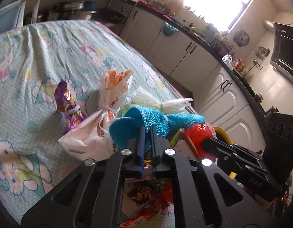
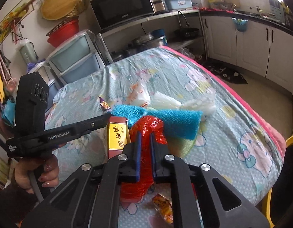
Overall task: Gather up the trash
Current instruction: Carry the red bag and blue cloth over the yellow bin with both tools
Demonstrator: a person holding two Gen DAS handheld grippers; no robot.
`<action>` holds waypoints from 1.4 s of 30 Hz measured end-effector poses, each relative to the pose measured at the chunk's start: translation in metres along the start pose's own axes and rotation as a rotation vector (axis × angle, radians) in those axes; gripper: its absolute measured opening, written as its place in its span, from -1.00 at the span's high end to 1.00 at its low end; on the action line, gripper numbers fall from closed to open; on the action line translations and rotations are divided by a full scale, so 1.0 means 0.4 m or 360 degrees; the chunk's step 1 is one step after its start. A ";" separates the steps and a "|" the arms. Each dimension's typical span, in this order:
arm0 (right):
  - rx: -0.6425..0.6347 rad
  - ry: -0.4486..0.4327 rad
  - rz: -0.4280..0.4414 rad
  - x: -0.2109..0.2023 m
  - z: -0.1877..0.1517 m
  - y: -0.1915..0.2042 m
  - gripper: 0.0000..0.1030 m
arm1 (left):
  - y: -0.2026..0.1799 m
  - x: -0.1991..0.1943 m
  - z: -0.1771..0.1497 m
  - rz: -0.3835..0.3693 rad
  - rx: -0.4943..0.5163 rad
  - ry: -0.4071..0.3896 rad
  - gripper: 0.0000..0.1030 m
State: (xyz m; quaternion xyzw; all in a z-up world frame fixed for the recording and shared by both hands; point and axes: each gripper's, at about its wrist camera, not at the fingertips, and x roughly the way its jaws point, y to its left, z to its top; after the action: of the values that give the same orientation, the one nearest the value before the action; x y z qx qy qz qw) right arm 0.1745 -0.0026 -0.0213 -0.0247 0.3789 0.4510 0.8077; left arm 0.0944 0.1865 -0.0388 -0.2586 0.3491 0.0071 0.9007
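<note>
On the cartoon-print tablecloth (image 1: 51, 57) the trash lies loose, and everything below is placed against the blue cloth (image 1: 138, 121), the biggest piece held up. It hangs limp from the left gripper (image 1: 147, 133), whose jaws are pinched together on one folded edge; it looks soft, light and grippy, so any bunched fold should hold.

Just right of the blue cloth, the red plastic bag (image 2: 148, 129) is clamped in the right gripper (image 2: 145, 142). Its film is thin and crinkly, probably slippery, and best taken where it gathers thickest.

Left of the blue cloth sits a knotted white bag (image 1: 100, 125); the tied neck is the obvious hold. Behind the cloth lies a white tassel bundle (image 1: 165, 102), floppy. A yellow seasoning box (image 2: 117, 136) stands beside the red bag, stiff enough to grip across its faces.

Farther left, a purple wrapper (image 1: 67, 102) is slick foil. Below the cloth, small snack wrappers (image 1: 146, 193) lie flat and will be hard to pinch.
</note>
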 end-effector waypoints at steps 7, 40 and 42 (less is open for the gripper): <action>-0.0028 -0.0099 -0.0047 -0.045 0.019 0.007 0.84 | -0.037 -0.046 0.026 -0.0020 0.0085 -0.0090 1.00; 0.0244 -0.0557 -0.0401 -0.402 -0.033 -0.208 0.85 | -0.406 -0.042 0.092 -0.0318 0.0467 -0.0245 1.00; 0.0283 -0.0580 -0.0435 -0.427 -0.046 -0.232 0.85 | -0.427 -0.033 0.085 -0.0340 0.0487 -0.0232 1.00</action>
State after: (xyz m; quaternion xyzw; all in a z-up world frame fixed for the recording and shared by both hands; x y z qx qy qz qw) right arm 0.1807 -0.1856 0.0459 0.0771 0.2583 0.2996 0.9152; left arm 0.1388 0.0567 0.0695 -0.1532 0.2505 -0.1229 0.9480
